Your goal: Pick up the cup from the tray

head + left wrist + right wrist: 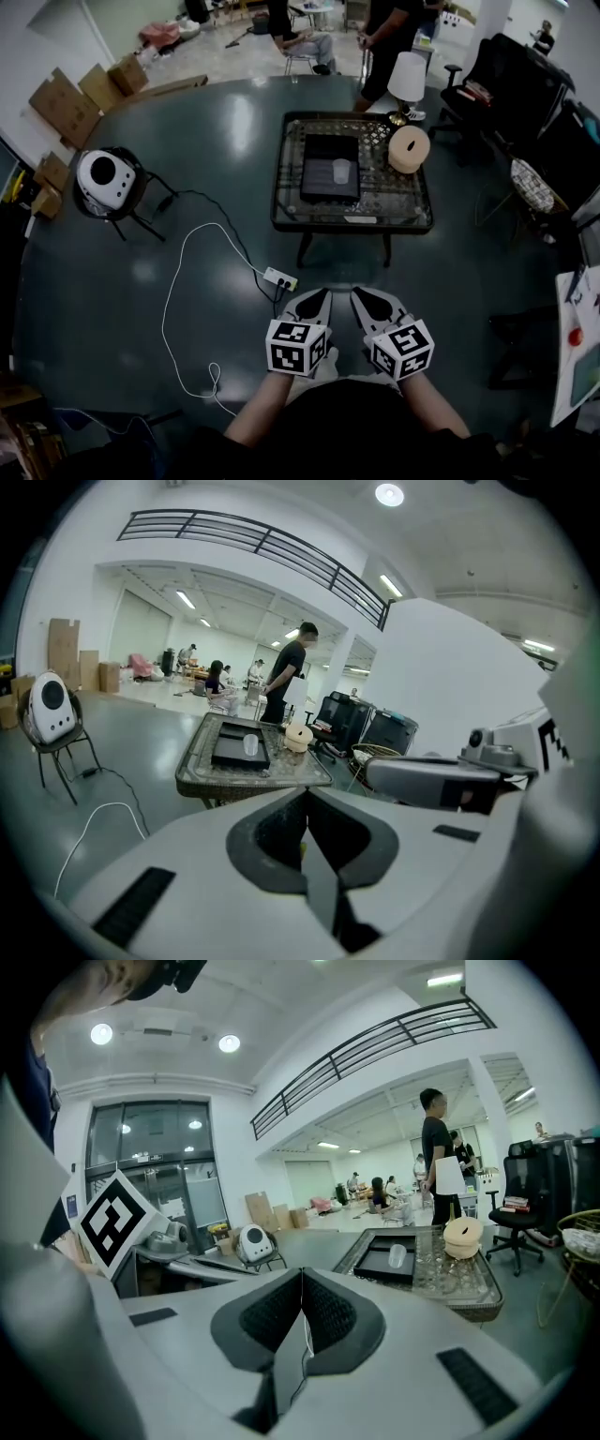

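Head view: the cup [341,172] stands upright on the dark tray [314,155] on the low worktop [405,217]. It is well apart from the left hand-held gripper [319,300] and the right hand-held gripper [364,300], both held close to the person's body. Left gripper view: jaws closed together, nothing between them, cup far ahead. Right gripper view: jaws likewise closed and empty. Assessment: the pick-up is not begun. Approach, opening, grasp and lift are all outstanding.

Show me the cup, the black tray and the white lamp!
cup [341,172]: head view, middle of its clear side.
black tray [317,155]: head view, bare floor left of the cup.
white lamp [407,77]: head view, middle of its shade.
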`<state>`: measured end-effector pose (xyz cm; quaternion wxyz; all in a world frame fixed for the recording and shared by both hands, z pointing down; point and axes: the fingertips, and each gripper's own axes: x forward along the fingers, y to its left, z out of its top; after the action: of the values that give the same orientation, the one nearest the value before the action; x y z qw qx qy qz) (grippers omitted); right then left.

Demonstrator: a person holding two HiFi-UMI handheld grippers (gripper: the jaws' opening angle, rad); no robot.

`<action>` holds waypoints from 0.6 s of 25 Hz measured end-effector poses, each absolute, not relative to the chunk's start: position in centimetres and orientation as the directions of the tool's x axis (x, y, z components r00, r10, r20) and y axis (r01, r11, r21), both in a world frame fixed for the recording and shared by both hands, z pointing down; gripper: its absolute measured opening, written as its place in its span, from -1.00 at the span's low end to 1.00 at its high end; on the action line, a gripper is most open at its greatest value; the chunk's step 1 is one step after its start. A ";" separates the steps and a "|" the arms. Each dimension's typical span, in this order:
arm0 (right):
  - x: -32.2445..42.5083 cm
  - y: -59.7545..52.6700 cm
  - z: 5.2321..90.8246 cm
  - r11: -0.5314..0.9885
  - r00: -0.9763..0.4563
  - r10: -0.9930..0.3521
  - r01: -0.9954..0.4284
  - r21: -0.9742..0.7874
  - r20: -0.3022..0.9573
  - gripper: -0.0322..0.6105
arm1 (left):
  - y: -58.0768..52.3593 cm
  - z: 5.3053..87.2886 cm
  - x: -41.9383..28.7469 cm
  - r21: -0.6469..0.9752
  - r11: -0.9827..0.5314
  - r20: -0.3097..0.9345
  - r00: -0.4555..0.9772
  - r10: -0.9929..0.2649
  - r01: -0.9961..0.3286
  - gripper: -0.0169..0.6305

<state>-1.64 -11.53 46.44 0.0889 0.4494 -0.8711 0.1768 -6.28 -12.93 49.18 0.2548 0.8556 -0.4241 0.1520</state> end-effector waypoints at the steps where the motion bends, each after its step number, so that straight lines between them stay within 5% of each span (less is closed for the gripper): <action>1: -1.7 -12.4 46.4 0.530 -0.577 -0.755 -0.817 -0.227 0.313 -0.86 | -13.7 49.1 -6.4 0.304 -0.515 0.476 0.596 -0.647 -0.801 -0.91; 15: -3.9 -22.7 47.2 0.461 -0.517 -0.804 -0.854 -0.240 0.294 -0.86 | -24.0 50.5 -9.0 0.292 -0.556 0.491 0.621 -0.611 -0.778 -0.91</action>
<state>-3.90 -22.65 47.19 0.0694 0.4867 -0.8519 0.1803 -9.00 -24.02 50.51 0.2469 0.8658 -0.4011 0.1691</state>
